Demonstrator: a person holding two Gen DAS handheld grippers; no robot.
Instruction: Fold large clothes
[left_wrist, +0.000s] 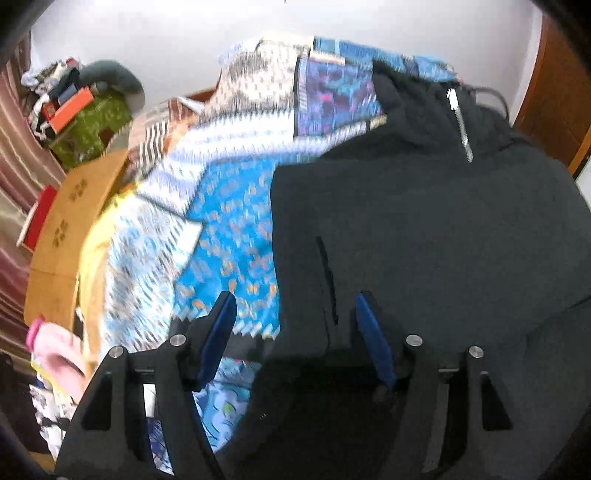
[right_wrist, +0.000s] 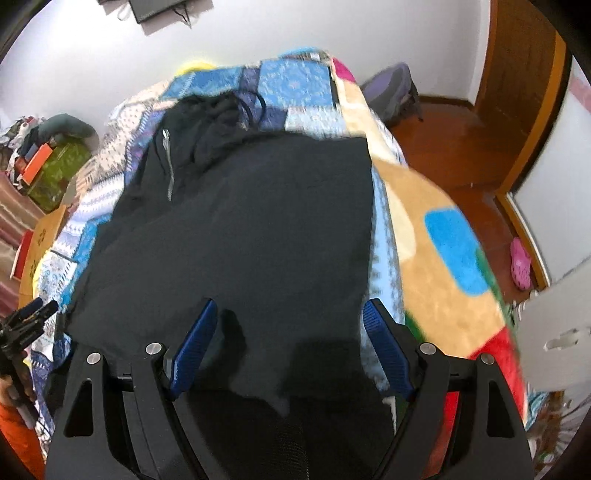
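**Black hoodie spread on the patchwork bed, both tools open above it**

In the left wrist view, you look down at a bed covered by a blue patchwork quilt (left_wrist: 229, 236), with a white wall across the top of the frame and a cardboard box (left_wrist: 70, 221) at the left edge. The black hoodie (left_wrist: 424, 229) fills the right half of the frame, its silver zipper (left_wrist: 461, 125) at the upper right. Your left gripper (left_wrist: 295, 314) stands at the bottom centre with its blue pads apart; the hoodie's left edge lies below the gap, and nothing is pinched.

In the right wrist view, the same white wall is at the top and a wooden floor and door are at the right. The hoodie (right_wrist: 258, 229) lies flat in the middle of the frame, hood towards the top, with a tan fleece blanket (right_wrist: 436, 229) to its right. Your right gripper (right_wrist: 290, 325) is spread wide at the bottom centre, holding nothing. The left gripper (right_wrist: 35, 312) shows small at the lower left edge.
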